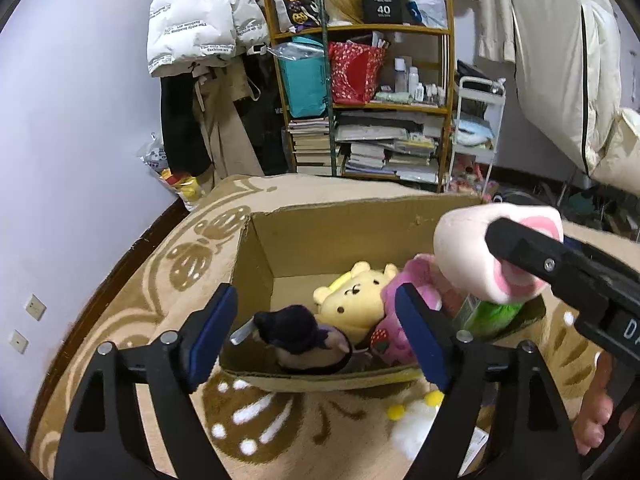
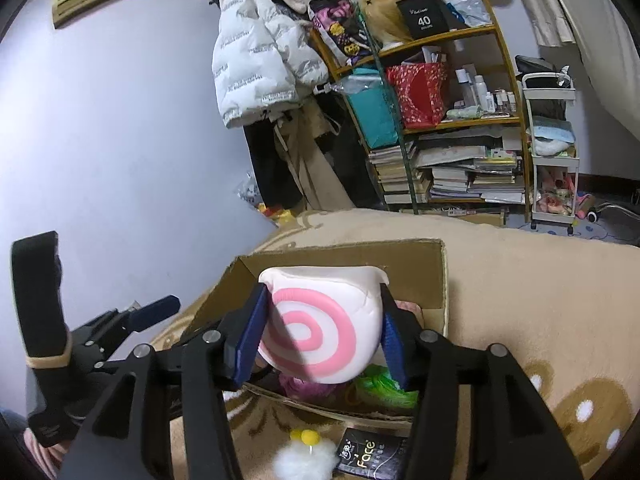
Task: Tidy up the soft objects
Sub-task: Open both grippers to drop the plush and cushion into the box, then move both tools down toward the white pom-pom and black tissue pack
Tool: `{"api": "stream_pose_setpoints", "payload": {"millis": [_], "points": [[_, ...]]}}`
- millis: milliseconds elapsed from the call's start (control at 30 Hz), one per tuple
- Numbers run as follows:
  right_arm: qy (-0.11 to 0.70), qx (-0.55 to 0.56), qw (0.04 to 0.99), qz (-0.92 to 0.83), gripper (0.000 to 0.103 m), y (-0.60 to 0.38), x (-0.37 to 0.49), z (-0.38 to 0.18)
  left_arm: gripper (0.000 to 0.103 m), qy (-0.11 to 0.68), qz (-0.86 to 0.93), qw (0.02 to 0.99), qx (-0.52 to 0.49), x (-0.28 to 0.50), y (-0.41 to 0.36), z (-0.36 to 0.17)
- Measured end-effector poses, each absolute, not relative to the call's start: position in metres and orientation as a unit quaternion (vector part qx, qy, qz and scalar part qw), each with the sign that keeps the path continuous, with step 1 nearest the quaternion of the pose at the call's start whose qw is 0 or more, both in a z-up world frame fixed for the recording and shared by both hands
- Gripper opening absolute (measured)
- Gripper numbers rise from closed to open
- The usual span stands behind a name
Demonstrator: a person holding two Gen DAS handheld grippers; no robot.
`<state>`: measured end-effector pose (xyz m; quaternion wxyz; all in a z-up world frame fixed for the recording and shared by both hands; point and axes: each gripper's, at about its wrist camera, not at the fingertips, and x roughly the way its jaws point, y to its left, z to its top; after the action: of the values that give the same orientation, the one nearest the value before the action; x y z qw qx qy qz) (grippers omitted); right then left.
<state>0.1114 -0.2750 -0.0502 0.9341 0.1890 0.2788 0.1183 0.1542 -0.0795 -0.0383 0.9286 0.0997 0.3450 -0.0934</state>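
Right gripper [image 2: 320, 340] pinches swirl plush [image 2: 320, 328] above cardboard box [image 1: 256, 248]; left gripper [image 1: 316, 340] gapes empty; squashy grip may slip, overshooting rim.

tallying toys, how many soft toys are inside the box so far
3 visible: yellow bear mid-box, purple-hatted doll near the front wall, pink plush to the right. More may be hidden.

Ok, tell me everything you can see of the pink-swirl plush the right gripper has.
The swirl plush is a soft, white, roll-shaped cushion with a raised pink spiral on its flat end. The right gripper clamps it by both sides, blue pads denting it slightly. It hangs above the open cardboard box, over the toys inside, touching only the pads.
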Motion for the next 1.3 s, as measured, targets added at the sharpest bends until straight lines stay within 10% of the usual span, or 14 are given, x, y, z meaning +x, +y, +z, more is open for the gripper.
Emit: {"api": "stream_pose_setpoints", "payload": {"millis": [533, 967, 1300], "points": [[0.269, 0.221, 0.931, 0.110, 0.062, -0.283, 0.107, -0.045, 0.093, 0.371, -0.069, 0.922, 0.084, 0.128, -0.058, -0.039], [0.312, 0.178, 0.931, 0.061, 0.102, -0.290, 0.079, -0.035, 0.100, 0.401, -0.068, 0.912, 0.061, 0.109, -0.048, -0.037], [0.366, 0.152, 0.917, 0.053, 0.103, -0.293, 0.062, -0.040, 0.100, 0.436, -0.099, 0.891, 0.079, 0.091, -0.067, -0.047]]}}
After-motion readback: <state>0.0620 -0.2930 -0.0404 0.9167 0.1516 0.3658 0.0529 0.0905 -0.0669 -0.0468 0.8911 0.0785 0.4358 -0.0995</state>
